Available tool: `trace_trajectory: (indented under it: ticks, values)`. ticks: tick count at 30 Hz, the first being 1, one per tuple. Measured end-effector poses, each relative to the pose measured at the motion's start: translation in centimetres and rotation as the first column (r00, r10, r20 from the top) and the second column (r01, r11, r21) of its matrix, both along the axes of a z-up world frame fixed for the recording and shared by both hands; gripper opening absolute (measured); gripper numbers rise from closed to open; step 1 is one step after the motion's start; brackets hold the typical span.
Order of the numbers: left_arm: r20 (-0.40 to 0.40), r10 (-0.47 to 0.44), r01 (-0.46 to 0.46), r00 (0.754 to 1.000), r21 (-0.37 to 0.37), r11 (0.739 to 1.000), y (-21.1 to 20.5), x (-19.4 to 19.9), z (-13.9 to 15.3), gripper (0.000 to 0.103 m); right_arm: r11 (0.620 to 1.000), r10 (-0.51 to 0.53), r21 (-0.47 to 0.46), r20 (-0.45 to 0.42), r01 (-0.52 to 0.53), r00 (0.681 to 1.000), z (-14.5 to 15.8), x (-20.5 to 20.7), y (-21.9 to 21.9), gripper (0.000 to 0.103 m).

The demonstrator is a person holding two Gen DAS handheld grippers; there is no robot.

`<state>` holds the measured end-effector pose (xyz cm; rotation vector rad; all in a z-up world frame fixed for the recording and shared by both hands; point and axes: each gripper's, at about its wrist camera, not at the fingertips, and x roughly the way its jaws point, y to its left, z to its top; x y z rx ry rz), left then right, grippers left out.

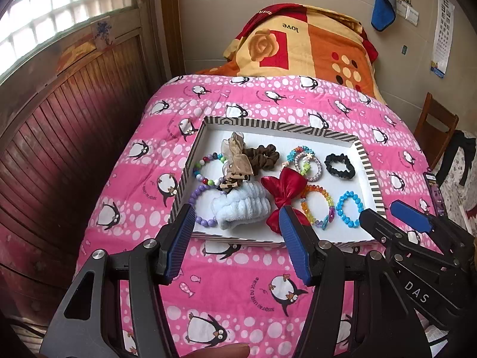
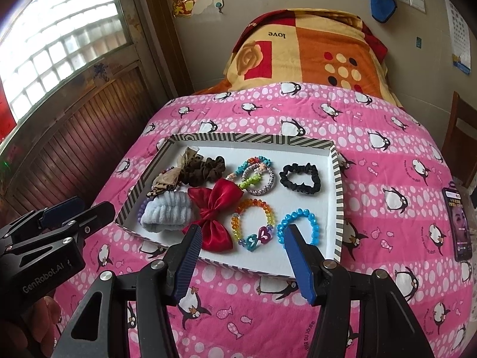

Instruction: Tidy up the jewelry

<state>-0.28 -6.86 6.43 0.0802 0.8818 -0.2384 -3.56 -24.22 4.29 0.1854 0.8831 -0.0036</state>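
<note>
A white tray with a striped rim (image 1: 369, 173) (image 2: 338, 197) lies on the pink penguin quilt. In it lie a red bow (image 1: 283, 192) (image 2: 216, 208), a pale blue scrunchie (image 1: 241, 205) (image 2: 167, 211), a brown scrunchie (image 1: 262, 156) (image 2: 202, 170), a black scrunchie (image 1: 340, 165) (image 2: 301, 177), a blue bead bracelet (image 1: 349, 208) (image 2: 299, 226), a rainbow bracelet (image 1: 317, 205) (image 2: 253, 220), a purple bracelet (image 1: 199, 205) and others. My left gripper (image 1: 237, 217) is open, empty, over the tray's near edge. My right gripper (image 2: 243, 234) is open, empty, over the near edge.
A folded orange and red blanket (image 1: 301, 44) lies at the bed's far end. A wooden wall panel (image 1: 68, 125) runs along the left. A phone (image 2: 460, 223) lies on the quilt to the right. A wooden chair (image 1: 435, 125) stands at the right.
</note>
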Motion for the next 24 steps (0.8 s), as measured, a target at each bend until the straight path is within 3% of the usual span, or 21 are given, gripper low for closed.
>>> trace_trajectory:
  ticks: [24]
  values:
    - [0.0,-0.01,0.01,1.0,0.008,1.0,0.08,-0.07,-0.68,0.059,1.0,0.013,0.003,-0.016,-0.013,1.0,-0.91,0.14,0.33,0.056]
